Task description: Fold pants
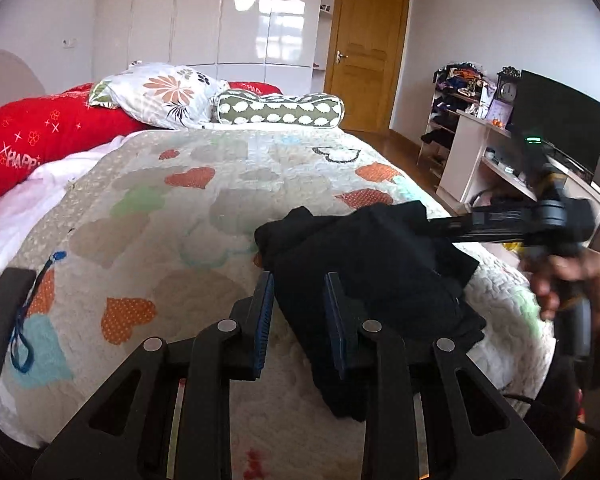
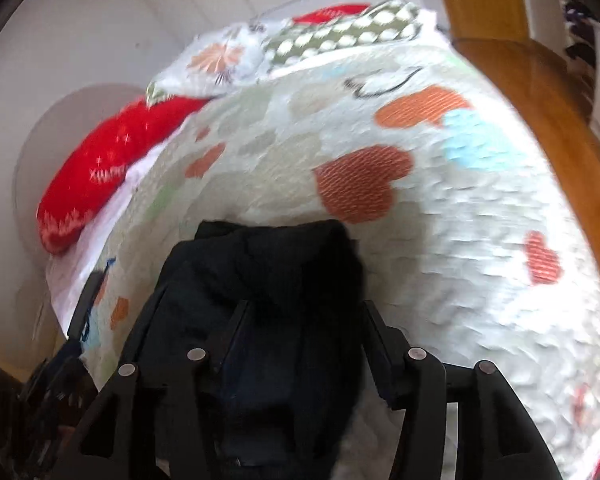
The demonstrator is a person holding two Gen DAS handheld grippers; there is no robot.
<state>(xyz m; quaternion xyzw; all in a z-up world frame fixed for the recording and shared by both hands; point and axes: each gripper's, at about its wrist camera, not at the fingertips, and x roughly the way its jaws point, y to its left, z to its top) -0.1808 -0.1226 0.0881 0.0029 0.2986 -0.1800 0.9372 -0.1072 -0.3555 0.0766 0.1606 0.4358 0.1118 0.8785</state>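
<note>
I am looking across the bed [image 1: 228,184], which is filling most of both views under a white quilt [image 1: 148,240] patterned with orange, green and blue hearts. At the 11 o'clock side of the left wrist view a long red cushion [image 1: 40,136] is lying along the bed's edge, with a floral pillow [image 1: 164,94] and a green patterned bolster [image 1: 280,110] sitting at 12 o'clock. A black screen [image 1: 560,120] is standing on a pale unit at 2 o'clock.

The black pants [image 1: 372,280] are lying bunched in a folded heap on the quilt, toward the 3 o'clock edge of the bed, just ahead of both claws.

My left claw [image 1: 300,320] is sitting narrow, its blue pads [image 1: 265,320] apart with bare quilt and the heap's left edge showing between them; I am not seeing them press on cloth. A dark flat object [image 1: 4,320] with a blue cord is resting at 9 o'clock.

My right claw [image 2: 300,336] is standing partly open, the pants lying between and beneath its fingers; the picture is blurring, so I cannot tell whether the pads are touching cloth. In the left wrist view a hand [image 1: 572,284] is gripping its handle at 3 o'clock.
</note>
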